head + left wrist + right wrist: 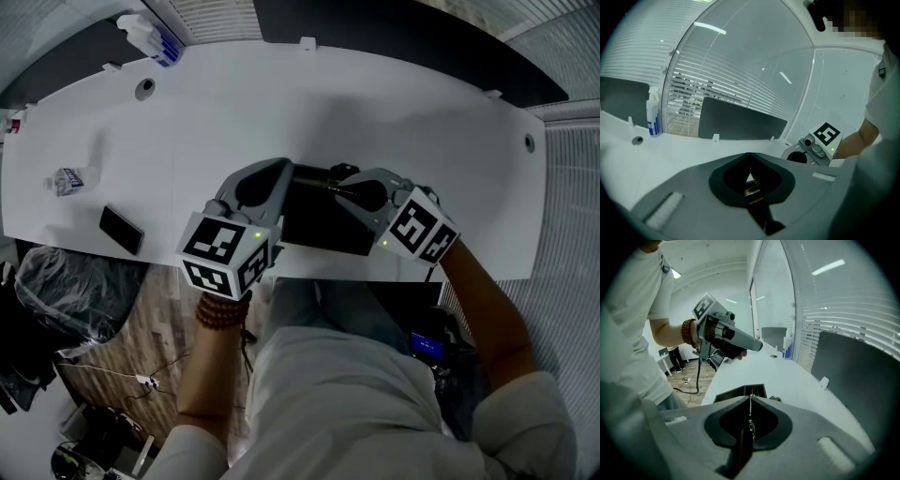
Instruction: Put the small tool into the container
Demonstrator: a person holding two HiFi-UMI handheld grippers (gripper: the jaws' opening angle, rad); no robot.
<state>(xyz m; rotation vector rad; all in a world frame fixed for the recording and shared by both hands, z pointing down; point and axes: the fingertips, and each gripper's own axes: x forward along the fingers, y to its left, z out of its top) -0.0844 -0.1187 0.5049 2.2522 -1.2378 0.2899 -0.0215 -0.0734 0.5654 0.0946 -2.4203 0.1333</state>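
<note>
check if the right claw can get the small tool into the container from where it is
Probably yes: the right claw is shut on the small tool right by the open black container, with nothing visible between them. The left claw is held up to one side.

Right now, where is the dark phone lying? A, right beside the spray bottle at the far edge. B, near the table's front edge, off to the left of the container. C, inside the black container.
B: the phone lies flat by the near edge of the table, well left of the black container and far from the spray bottle.
</note>
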